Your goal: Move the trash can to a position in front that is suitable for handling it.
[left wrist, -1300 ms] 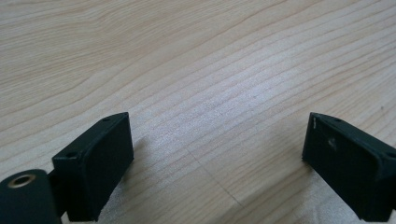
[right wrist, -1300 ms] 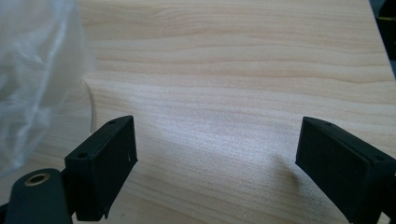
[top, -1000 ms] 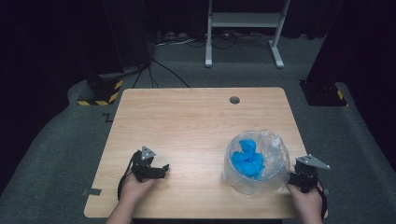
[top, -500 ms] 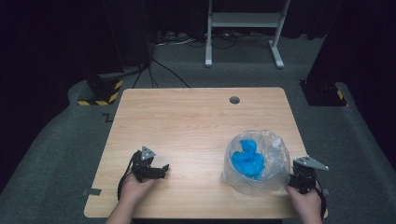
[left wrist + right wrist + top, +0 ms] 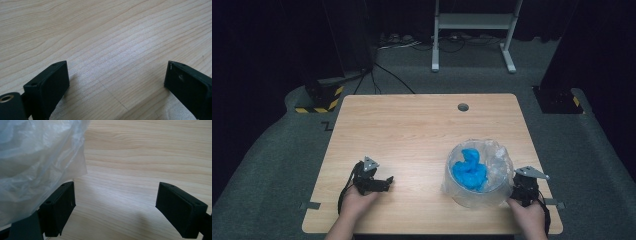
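A round container lined with a clear plastic bag (image 5: pixel 484 172) stands on the wooden table (image 5: pixel 412 130) at the right front, and a crumpled blue thing (image 5: pixel 469 170) lies inside it. My right gripper (image 5: pixel 518 192) sits just right of the bag, jaws wide apart and empty; the bag's film (image 5: pixel 37 162) hangs over its left jaw. At the front left my left gripper (image 5: pixel 382 182) rests low on the table. Its jaws stand wide open over bare wood (image 5: pixel 117 57), holding nothing.
A small round hole (image 5: pixel 463 107) is in the table near its far edge. Beyond the table a white metal stand (image 5: pixel 472 30) and cables lie on the grey floor, with yellow-black striped blocks (image 5: pixel 319 97) at the far left.
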### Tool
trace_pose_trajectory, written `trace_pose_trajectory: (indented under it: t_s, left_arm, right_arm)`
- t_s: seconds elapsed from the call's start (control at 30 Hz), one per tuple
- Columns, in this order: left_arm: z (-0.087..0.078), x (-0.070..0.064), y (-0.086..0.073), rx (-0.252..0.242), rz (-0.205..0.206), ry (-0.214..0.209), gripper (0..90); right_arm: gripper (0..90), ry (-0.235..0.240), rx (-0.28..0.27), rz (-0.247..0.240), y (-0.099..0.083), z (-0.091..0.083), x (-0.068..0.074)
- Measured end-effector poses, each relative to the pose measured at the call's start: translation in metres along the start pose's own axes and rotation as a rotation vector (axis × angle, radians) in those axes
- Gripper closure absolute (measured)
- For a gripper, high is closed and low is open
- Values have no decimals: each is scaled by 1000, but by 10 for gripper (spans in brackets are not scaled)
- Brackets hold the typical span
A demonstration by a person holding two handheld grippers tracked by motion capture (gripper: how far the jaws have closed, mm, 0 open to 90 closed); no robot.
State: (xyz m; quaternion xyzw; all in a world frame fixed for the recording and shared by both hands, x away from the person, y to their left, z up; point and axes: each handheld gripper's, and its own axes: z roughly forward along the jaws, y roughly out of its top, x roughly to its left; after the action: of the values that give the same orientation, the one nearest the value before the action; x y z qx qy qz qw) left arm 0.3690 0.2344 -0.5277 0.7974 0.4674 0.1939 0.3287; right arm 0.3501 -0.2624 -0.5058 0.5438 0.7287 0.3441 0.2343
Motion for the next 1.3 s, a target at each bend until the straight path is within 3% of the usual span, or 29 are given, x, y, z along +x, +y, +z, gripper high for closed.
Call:
trace_pose_trajectory:
  t_s: [0.23, 0.27, 0.33, 0.4, 0.6, 0.63, 0.7, 0.73, 0.8, 0.87, 0.93, 1.0, 1.13, 1.17, 1.3]
  left_arm:
    - [0, 0, 1, 5, 0, -6, 50]
    - [0, 0, 1, 6, 1, -7, 51]
    - [0, 0, 1, 6, 1, -7, 50]
    - [0, 0, 1, 7, 2, -7, 51]
    - [0, 1, 4, 23, -12, -14, 51]
    - [0, -2, 6, 25, -9, -23, 50]
    - [-1, -4, 7, 21, -17, -39, 50]
    - [-4, -10, 12, 1, -24, -78, 50]
    - [-6, -14, 15, -11, -19, -88, 50]
    - [-13, -28, 26, -57, -28, -139, 49]
    - [-15, -32, 28, -67, -29, -155, 49]
    - [-18, -47, 36, -88, -26, -201, 51]
    - [-22, -63, 43, -102, 17, -213, 52]
    - [-25, -71, 49, -116, 35, -220, 53]
    - [-28, -78, 56, -142, 27, -239, 54]
  right_arm:
    - [147, 41, 50, -24, 10, 18, 34]
    - [137, 49, 56, -7, 11, 20, 36]
    - [134, 42, 66, -25, 11, 23, 38]
    - [134, 35, 70, -27, 10, 24, 36]
    - [134, -25, 50, -24, 2, 16, 11]
    - [134, -34, 35, -19, 0, 12, 2]
    - [135, -41, 26, -16, 0, 10, -2]
    - [135, -45, 6, -1, 0, 5, -7]
    - [135, -46, -4, 10, 1, 2, -9]
    - [136, -53, -55, 20, 5, -10, -12]
    - [136, -53, -72, 22, 7, -14, -11]
    - [136, -64, -116, 6, 13, -25, -8]
    - [140, -85, -150, 4, 19, -36, -1]
    - [140, -92, -180, -24, 24, -44, 7]
    - [140, -85, -214, -54, 31, -49, 18]
